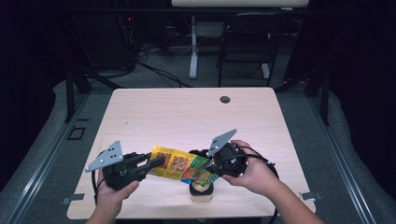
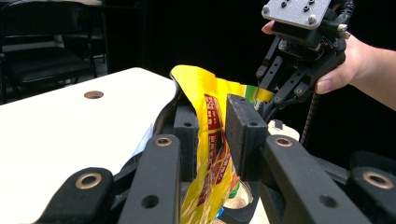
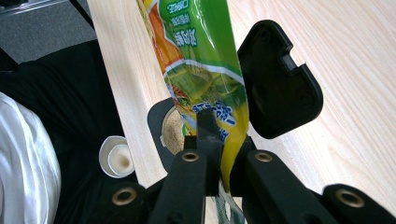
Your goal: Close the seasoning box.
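Observation:
A yellow and green snack packet (image 1: 175, 163) hangs stretched between my two grippers just above the table's front edge. My left gripper (image 1: 158, 163) is shut on its yellow end, and in the left gripper view its pads (image 2: 243, 133) press both sides of the packet (image 2: 212, 116). My right gripper (image 1: 206, 167) is shut on the green end (image 3: 201, 56), jaws pinched tight on the film (image 3: 219, 140). Under the green end stands a small jar (image 1: 201, 190) with brownish powder (image 3: 173, 130) inside and a black flap (image 3: 280, 88) open beside it.
The light wooden table (image 1: 187, 116) has a round cable hole (image 1: 225, 99) at the back. Beyond it stand a chair (image 1: 247, 37) and a desk leg (image 1: 193, 46). A small white cup (image 3: 116, 158) sits below the table's edge, beside the person's white clothing (image 3: 23, 168).

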`<action>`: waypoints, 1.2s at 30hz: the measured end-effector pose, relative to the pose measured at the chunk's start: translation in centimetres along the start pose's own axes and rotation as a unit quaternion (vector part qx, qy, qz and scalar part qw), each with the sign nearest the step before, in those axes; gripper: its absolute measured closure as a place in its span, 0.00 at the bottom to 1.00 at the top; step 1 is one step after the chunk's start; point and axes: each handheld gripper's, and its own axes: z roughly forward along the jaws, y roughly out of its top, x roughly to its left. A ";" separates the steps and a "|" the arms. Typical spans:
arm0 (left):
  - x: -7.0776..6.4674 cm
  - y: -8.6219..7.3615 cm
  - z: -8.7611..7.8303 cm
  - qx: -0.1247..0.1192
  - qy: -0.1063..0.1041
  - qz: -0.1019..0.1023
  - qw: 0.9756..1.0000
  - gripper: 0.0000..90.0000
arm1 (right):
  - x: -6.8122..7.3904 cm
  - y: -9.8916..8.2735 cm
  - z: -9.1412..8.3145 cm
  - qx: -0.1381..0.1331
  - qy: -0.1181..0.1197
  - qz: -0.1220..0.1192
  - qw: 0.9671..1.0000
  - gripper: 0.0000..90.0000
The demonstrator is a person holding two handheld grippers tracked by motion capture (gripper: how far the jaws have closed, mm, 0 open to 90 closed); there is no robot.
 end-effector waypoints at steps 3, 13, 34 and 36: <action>0.0 0.0 0.0 0.001 0.000 0.001 1.000 0.83 | 0.0 0.0 -0.1 0.000 0.000 -0.001 1.000 0.98; -0.1 0.0 -0.2 0.010 0.001 0.000 1.000 0.83 | -0.1 -0.3 0.0 -0.010 0.003 0.003 1.000 0.98; 0.3 -1.4 -1.5 0.012 0.012 -0.015 1.000 0.81 | 0.3 -1.4 0.4 -0.106 0.018 0.030 0.994 0.93; 0.4 -1.5 -1.5 0.012 0.012 -0.014 1.000 0.81 | 0.2 -1.4 0.3 -0.111 0.019 0.032 0.993 0.92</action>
